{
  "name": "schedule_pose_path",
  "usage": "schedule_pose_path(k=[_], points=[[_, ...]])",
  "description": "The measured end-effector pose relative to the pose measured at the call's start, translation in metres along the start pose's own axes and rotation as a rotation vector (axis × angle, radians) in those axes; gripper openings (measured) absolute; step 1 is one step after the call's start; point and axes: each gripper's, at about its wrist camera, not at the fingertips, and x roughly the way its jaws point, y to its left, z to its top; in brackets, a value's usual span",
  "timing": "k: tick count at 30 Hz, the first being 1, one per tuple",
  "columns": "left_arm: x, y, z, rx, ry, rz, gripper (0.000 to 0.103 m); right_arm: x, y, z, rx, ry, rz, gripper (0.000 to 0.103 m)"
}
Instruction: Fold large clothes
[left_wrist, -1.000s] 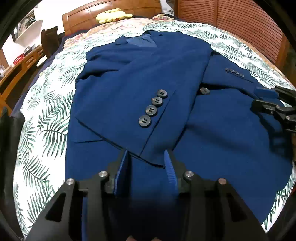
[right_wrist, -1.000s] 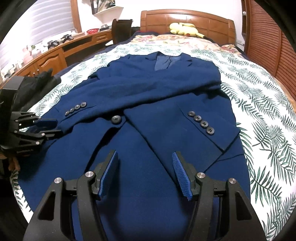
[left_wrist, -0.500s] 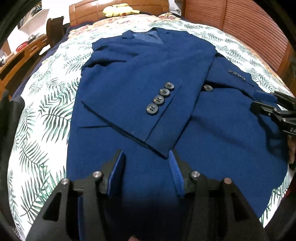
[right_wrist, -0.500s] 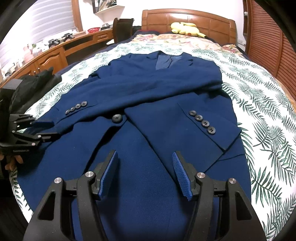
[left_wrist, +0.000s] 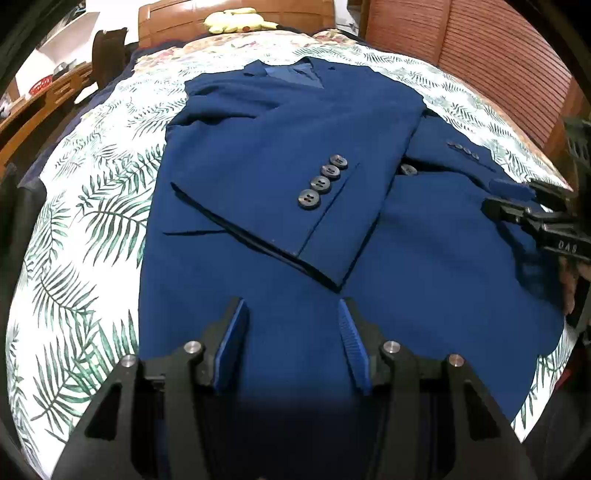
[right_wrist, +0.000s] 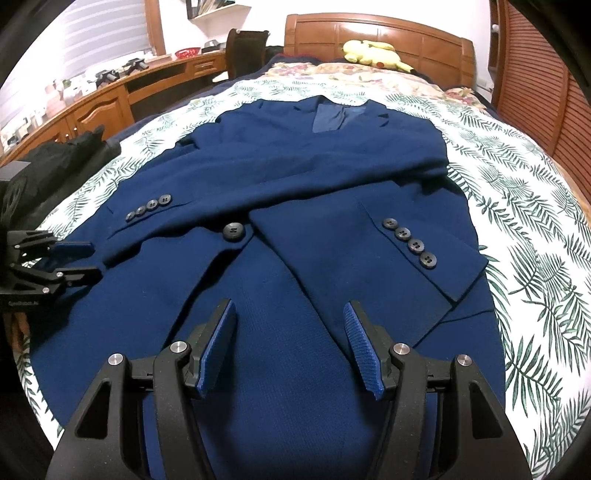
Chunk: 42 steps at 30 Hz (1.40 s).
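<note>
A navy blue suit jacket (left_wrist: 280, 147) lies face up on the bed, both sleeves folded across its front; it also shows in the right wrist view (right_wrist: 295, 177). One sleeve cuff with several buttons (left_wrist: 323, 181) lies on top. My left gripper (left_wrist: 291, 314) is open and empty, hovering over the jacket's lower hem. My right gripper (right_wrist: 290, 317) is open and empty over the hem too. Each gripper appears at the edge of the other's view, the right (left_wrist: 517, 206) and the left (right_wrist: 70, 262).
The bed has a white palm-leaf cover (right_wrist: 535, 206) and a wooden headboard (right_wrist: 376, 33) with a yellow plush toy (right_wrist: 369, 51). A wooden desk (right_wrist: 110, 96) runs along one side, a slatted wooden wall (left_wrist: 480, 55) along the other. Dark clothing (right_wrist: 48, 166) lies near the desk.
My left gripper has drawn back toward the hem and tilted, so the jacket sits further ahead. The right gripper has barely moved. Both stay open.
</note>
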Motion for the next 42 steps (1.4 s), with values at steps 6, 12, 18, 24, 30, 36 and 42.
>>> schedule_pose_path(k=[6,12,18,24,30,36,42], points=[[-0.015,0.003,-0.004,0.035,0.038,-0.009,0.051,-0.012,-0.006,0.000,-0.003,-0.007,-0.006,0.062],[-0.048,0.017,-0.027,0.054,-0.019,0.012,0.051,-0.043,-0.020,-0.006,-0.024,-0.016,-0.038,0.062],[-0.080,0.047,-0.047,-0.012,-0.078,-0.003,0.050,-0.080,-0.049,-0.035,-0.026,0.017,-0.113,0.062],[-0.094,0.059,-0.069,-0.058,-0.116,-0.007,0.050,-0.100,-0.067,-0.068,0.039,0.055,-0.133,0.062],[-0.092,0.064,-0.088,-0.104,-0.117,-0.001,0.050,-0.109,-0.062,-0.089,0.042,0.081,-0.128,0.062],[-0.091,0.059,-0.097,-0.110,-0.126,0.029,0.050,-0.105,-0.053,-0.109,0.019,0.103,-0.139,0.063],[-0.093,0.054,-0.101,-0.121,-0.142,0.048,0.050,-0.104,-0.064,-0.113,0.079,0.087,-0.099,0.064]])
